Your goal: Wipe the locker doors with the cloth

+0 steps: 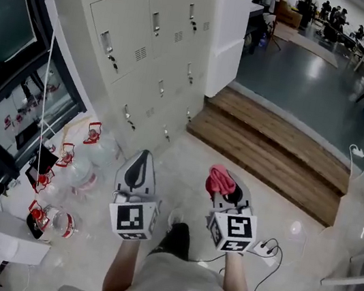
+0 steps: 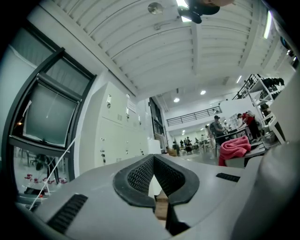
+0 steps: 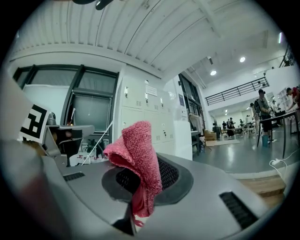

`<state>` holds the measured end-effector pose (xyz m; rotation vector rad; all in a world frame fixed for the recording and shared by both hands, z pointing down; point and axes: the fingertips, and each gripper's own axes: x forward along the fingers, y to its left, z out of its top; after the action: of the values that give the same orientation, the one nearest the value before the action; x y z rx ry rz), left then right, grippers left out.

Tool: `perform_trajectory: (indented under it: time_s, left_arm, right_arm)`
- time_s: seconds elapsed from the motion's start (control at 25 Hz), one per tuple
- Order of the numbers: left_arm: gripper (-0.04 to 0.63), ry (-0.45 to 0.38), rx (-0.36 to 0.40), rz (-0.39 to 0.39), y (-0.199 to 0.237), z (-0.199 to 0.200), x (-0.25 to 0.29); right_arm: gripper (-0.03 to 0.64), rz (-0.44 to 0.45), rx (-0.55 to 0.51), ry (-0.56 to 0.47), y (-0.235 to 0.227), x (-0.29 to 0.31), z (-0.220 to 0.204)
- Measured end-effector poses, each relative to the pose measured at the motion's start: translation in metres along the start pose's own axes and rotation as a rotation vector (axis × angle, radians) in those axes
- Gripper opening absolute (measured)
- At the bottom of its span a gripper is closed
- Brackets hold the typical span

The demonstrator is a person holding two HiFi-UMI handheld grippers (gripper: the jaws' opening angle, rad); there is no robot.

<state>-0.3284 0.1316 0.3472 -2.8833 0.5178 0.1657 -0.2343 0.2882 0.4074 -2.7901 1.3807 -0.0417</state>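
Pinched in my right gripper (image 1: 225,186), the soft, light cloth (image 3: 135,154) flops; I judge its bunched fold grips best. Left gripper (image 1: 140,163) sits pressed together.

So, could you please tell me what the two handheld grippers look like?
Both the left gripper and right gripper have pale grey, wedge-shaped shells with black textured pads lining the jaws. Each carries a white cube with black square markers. The person wears a light shirt with a daisy print.

Nothing legible from where I stand. The marker cubes (image 1: 132,217) behind both pairs of fingers (image 1: 138,168) show only black-and-white squares. The notice (image 3: 150,89) on the locker doors (image 3: 136,117), beyond the fingers, is too small to read.
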Motion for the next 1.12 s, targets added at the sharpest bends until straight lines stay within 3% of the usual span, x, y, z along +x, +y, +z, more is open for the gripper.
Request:
perform_trajectory:
  time_s: [0.32,0.64,0.92,1.12]
  left_arm:
    - [0.017,-0.024,-0.001,-0.061,-0.002,-0.015,0.096]
    - [0.017,-0.039,0.0,-0.067,0.024,-0.022,0.235]
    - [0.017,-0.088,-0.021,-0.001,0.072,-0.017,0.369]
    - [0.017,-0.121,-0.03,0.077,0.109,-0.023,0.423]
  right_arm:
    - [0.029,-0.017,-0.003,-0.03,-0.038,0.074,0.004]
    - [0.029,0.015,0.018,-0.047,-0.079,0.204,0.025]
    - [0.029,0.126,-0.002,-0.073,-0.11,0.356,0.065]
    - [0.029,0.207,-0.029,-0.096,-0.108,0.436,0.078]
